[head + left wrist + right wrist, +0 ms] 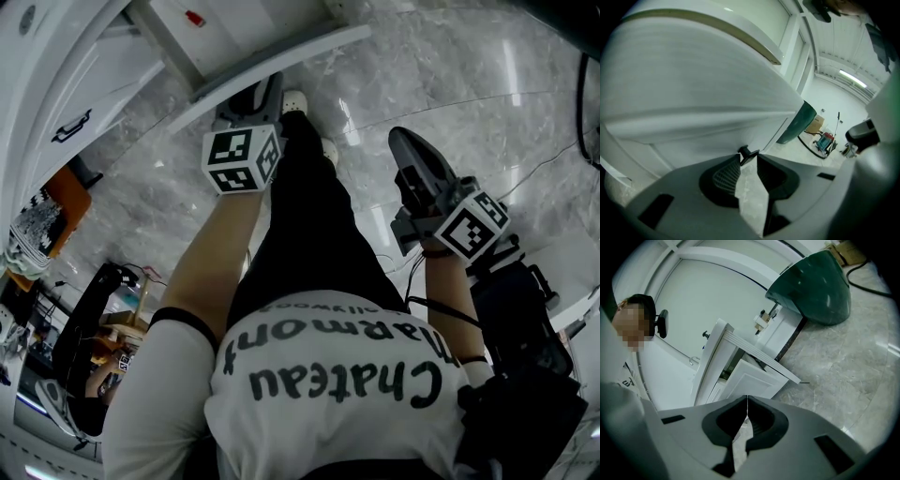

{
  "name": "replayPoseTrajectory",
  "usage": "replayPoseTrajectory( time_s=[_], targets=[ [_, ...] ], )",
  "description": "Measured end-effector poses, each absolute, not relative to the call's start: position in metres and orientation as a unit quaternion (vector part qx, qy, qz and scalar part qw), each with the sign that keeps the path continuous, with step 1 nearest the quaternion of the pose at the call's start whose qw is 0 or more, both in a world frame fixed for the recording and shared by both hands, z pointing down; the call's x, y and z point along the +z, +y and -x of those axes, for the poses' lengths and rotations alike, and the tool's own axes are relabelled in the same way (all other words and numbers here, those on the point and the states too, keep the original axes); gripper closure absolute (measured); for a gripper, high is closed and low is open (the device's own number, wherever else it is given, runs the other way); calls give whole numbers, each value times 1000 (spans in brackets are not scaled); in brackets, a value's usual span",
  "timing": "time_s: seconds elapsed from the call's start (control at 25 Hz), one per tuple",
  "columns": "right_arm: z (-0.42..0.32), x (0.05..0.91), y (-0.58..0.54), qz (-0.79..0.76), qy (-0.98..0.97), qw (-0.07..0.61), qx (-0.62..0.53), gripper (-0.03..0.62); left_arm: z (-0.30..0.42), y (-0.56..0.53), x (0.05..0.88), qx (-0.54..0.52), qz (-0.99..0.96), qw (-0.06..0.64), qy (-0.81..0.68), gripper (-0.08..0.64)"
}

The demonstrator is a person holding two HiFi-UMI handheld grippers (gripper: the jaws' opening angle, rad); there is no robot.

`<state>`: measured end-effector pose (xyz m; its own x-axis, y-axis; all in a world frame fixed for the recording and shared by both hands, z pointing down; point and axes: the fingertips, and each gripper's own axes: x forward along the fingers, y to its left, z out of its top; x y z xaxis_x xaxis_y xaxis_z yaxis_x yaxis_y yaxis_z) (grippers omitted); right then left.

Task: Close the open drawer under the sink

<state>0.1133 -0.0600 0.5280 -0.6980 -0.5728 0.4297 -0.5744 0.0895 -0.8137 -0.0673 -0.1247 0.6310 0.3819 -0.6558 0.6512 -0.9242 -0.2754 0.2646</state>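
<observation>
**Closing the drawer [281, 61]: left gripper [265, 92] set on the handle [748, 153]**

Head view: the drawer is seen at the top of the frame, pulled out, with its white front panel slanting across. The left gripper is held at that panel's edge, just above the person's shoes [298, 101]. The right gripper [405, 145] hangs well apart from it, over the marble floor [450, 84].

Left gripper view: the white drawer front fills most of the frame. The jaws are held about half apart, and a small black handle is caught between their very tips. It appears to be pinched there, and nothing else is held.

Right gripper view: the jaws are pressed together, tip to tip, with nothing between them. Ahead, the drawer is seen standing open out of a white cabinet [711, 352].

For the step in hand, the hold is judged shallow, so the handle could slip out sideways. A deeper seat between the pads would be safer before any force is applied. The push is best kept straight along the drawer's travel, level and steady, without twisting the handle. It should be eased near the end so the front is not slammed. The right gripper and the feet are best kept clear of the closing gap.
</observation>
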Motion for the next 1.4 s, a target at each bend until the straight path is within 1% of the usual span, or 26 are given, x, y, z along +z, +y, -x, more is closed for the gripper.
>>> replayPoseTrajectory(
  time_s=[0.52,1.4],
  targets=[
    [-113,526,-65,-394,-734,-2,553,580,70,-136,627,218,-777,306,-504,449],
    [-89,531,-87,-392,-734,-7,554,580,88,-167,627,217,-784,296,-500,451]
  ],
)
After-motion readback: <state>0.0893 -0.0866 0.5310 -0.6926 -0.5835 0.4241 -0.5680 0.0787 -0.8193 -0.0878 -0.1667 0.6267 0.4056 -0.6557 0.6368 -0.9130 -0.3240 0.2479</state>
